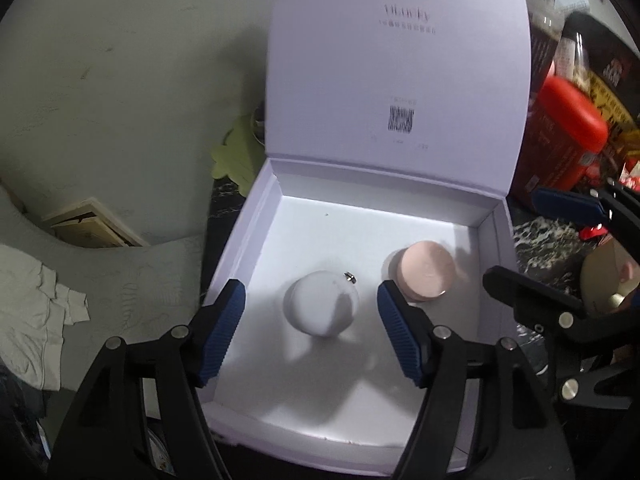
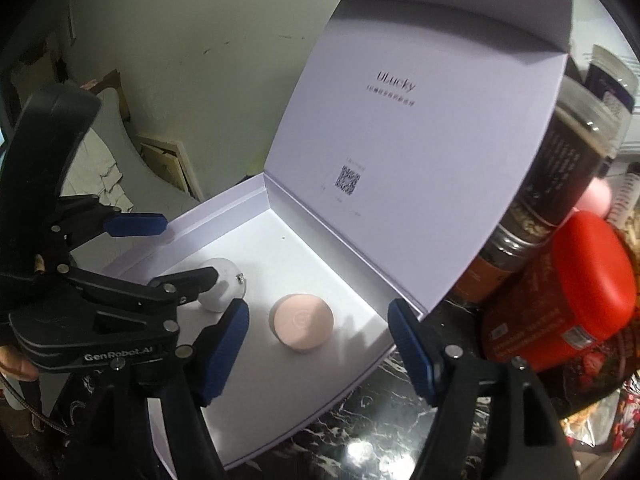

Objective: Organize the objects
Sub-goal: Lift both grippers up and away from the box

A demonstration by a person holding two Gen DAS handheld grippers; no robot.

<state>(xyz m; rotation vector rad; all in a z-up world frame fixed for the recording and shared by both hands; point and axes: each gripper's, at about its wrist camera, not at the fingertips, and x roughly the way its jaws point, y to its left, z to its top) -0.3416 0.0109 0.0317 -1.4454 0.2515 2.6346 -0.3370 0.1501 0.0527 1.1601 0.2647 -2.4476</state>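
A white box [image 1: 256, 216] stands open with its lid [image 1: 396, 64] upright. Inside lie a round white object [image 1: 322, 304] with a small metal tip and a round pink disc [image 1: 426, 274]. My left gripper [image 1: 310, 334] is open and empty, its blue pads either side of the white object, above it. In the right wrist view my right gripper [image 2: 320, 354] is open and empty, hovering over the pink disc [image 2: 302, 322] in the box [image 2: 224, 208]. The white object [image 2: 222, 286] and the left gripper [image 2: 172, 250] show there too.
The box rests on a black marbled counter [image 2: 360, 432]. A red-lidded jar [image 2: 560, 296] and dark jars [image 2: 560, 160] crowd the right side behind the lid. A green leaf-shaped item [image 1: 234, 152] lies left of the box. Pale cloth [image 1: 36, 308] lies at far left.
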